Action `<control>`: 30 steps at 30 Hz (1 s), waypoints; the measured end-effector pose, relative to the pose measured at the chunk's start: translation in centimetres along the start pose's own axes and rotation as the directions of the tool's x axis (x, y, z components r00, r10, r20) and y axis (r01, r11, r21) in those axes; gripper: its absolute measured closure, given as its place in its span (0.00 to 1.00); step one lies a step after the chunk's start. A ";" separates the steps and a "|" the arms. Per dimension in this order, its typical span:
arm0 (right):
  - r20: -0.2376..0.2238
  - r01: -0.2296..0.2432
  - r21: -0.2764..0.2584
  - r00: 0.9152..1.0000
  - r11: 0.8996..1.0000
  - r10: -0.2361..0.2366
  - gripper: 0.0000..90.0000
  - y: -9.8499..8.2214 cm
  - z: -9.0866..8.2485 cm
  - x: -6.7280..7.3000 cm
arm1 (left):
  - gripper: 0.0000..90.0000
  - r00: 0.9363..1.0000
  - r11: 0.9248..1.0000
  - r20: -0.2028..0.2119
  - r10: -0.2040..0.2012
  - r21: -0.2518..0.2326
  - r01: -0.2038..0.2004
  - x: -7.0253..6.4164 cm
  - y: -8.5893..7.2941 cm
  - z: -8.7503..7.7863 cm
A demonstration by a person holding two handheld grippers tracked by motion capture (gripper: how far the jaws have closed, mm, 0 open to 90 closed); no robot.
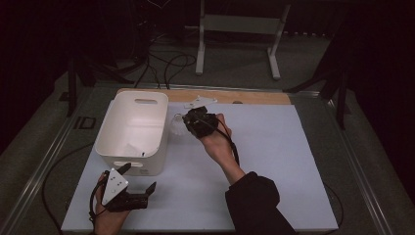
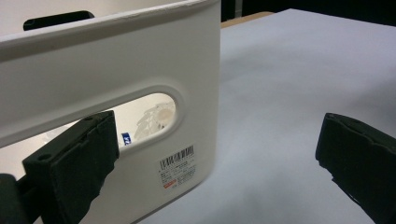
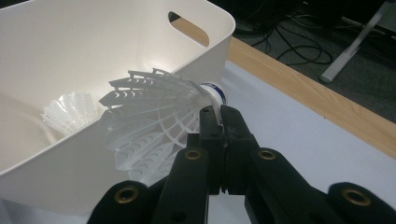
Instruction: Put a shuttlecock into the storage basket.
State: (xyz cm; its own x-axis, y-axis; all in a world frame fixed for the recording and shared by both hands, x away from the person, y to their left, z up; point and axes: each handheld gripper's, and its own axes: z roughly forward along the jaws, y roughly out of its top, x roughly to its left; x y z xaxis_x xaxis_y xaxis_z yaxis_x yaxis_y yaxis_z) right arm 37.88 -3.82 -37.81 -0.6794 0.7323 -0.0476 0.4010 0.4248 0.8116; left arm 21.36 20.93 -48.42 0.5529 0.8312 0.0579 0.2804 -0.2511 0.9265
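A white plastic shuttlecock (image 3: pixel 154 112) hangs just outside the right rim of the white bin (image 3: pixel 93 37), with my right gripper (image 3: pixel 220 119) shut on the edge of its skirt near the cork. From above, this gripper (image 1: pixel 188 125) and the shuttlecock (image 1: pixel 176 126) are beside the bin's (image 1: pixel 132 98) far right wall. A second shuttlecock (image 3: pixel 70 112) lies inside the bin. My left gripper (image 1: pixel 138 177) stands open at the bin's near wall. Its jaws are wide apart with nothing between them (image 2: pixel 217 158), and the left one is close to the handle slot of the bin (image 2: pixel 116 56).
The bin stands on a pale mat (image 1: pixel 274 161) that covers the table. A wooden strip (image 1: pixel 254 97) runs along the far edge, with a small white piece (image 1: pixel 199 102) on it. A white stand (image 1: pixel 240 24) and cables are on the floor beyond.
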 end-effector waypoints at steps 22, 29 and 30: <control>-0.023 0.000 -0.035 1.000 0.999 -0.001 0.99 1.4 -0.1 0.3 | 0.00 1.000 1.000 -0.001 0.002 0.000 -0.002 0.0 0.0 0.0; -0.028 0.007 -0.045 1.000 0.999 -0.008 0.99 1.9 -0.1 0.5 | 0.00 1.000 1.000 -0.001 0.003 0.000 -0.003 0.0 0.0 0.0; -0.027 0.004 -0.048 1.000 0.999 -0.006 0.99 2.0 -0.1 0.6 | 0.00 1.000 1.000 -0.001 0.004 0.000 -0.004 0.0 0.0 0.0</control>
State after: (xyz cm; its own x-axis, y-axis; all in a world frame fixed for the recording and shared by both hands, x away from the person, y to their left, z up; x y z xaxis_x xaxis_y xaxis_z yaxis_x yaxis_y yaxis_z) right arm 38.25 -2.60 -36.16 -0.6978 0.7154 -0.0366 0.3681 0.4019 0.8385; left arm 21.35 20.97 -48.40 0.5532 0.8308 0.0620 0.2786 -0.2546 0.9261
